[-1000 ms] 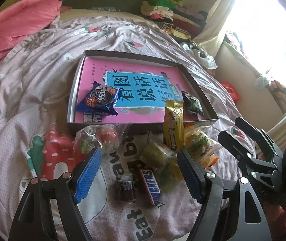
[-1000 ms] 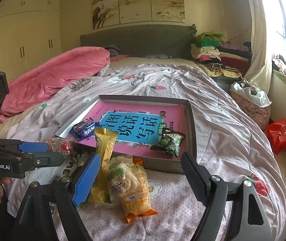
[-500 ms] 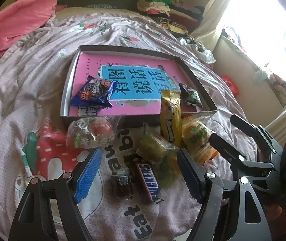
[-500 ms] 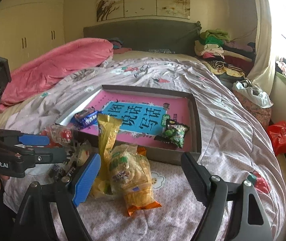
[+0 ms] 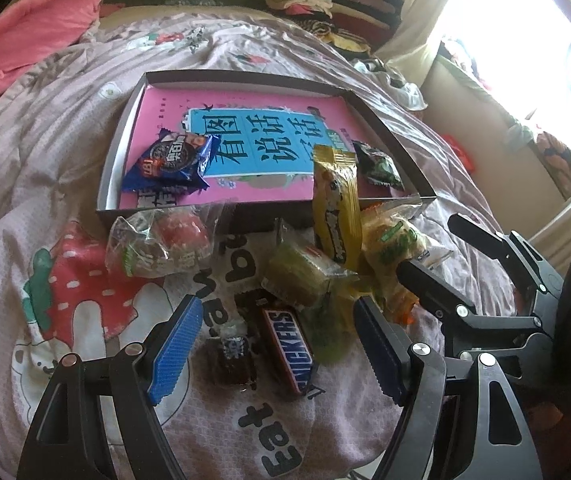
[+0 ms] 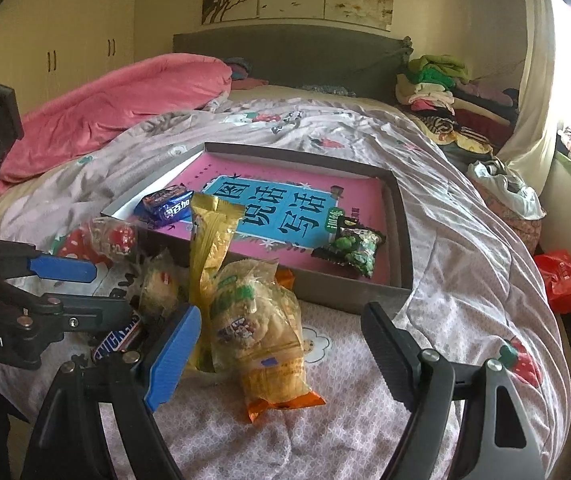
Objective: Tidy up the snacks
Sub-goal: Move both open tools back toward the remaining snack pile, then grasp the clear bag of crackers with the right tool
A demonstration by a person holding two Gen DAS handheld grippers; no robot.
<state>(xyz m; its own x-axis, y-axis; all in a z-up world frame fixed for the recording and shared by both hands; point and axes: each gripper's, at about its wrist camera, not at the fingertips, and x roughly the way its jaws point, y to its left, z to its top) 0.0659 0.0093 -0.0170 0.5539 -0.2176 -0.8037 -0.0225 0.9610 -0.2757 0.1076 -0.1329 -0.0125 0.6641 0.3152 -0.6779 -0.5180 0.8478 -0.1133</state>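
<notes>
Both jaws are held spread and empty; the Snickers (image 5: 290, 350), lying between the left jaws, should be pinched across its width, then lifted slowly

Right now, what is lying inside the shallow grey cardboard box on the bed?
Inside the grey cardboard box lies a pink book with a blue title panel. On it sit a blue biscuit packet and a dark green snack packet. The book covers the box floor.
</notes>
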